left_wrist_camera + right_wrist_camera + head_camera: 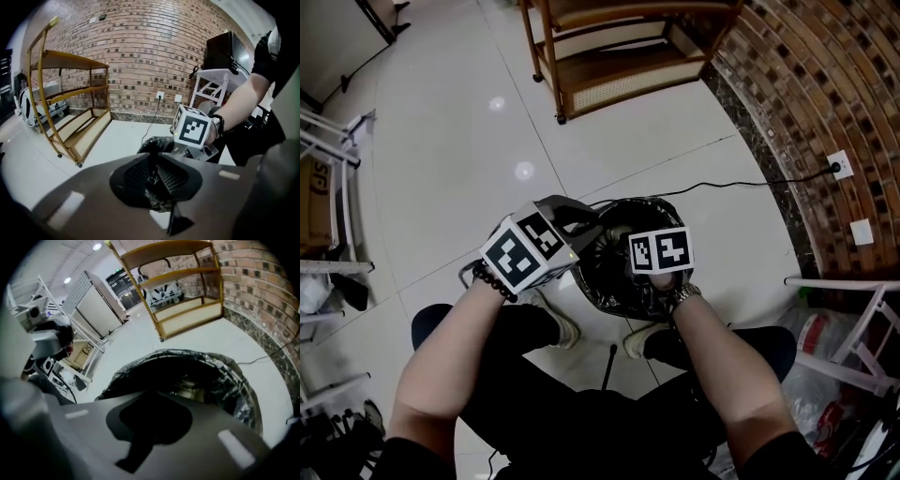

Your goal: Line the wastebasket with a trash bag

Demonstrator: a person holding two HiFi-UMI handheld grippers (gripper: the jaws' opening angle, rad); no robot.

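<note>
Left claw (153, 164) pinches a fold of thin black plastic trash bag (157, 143), probably to spread it; right claw (154, 417), pressed together, hangs over the round bag-draped wastebasket (664, 210) on the white tiled floor (487, 159).

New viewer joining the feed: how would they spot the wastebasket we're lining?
Start at the brick wall and the wooden shelf cart beside it. On the white tiled floor in front of them, by the person's shoes, stands a round wastebasket. It alone has a crinkled, glossy black trash bag draped over its rim.
</note>
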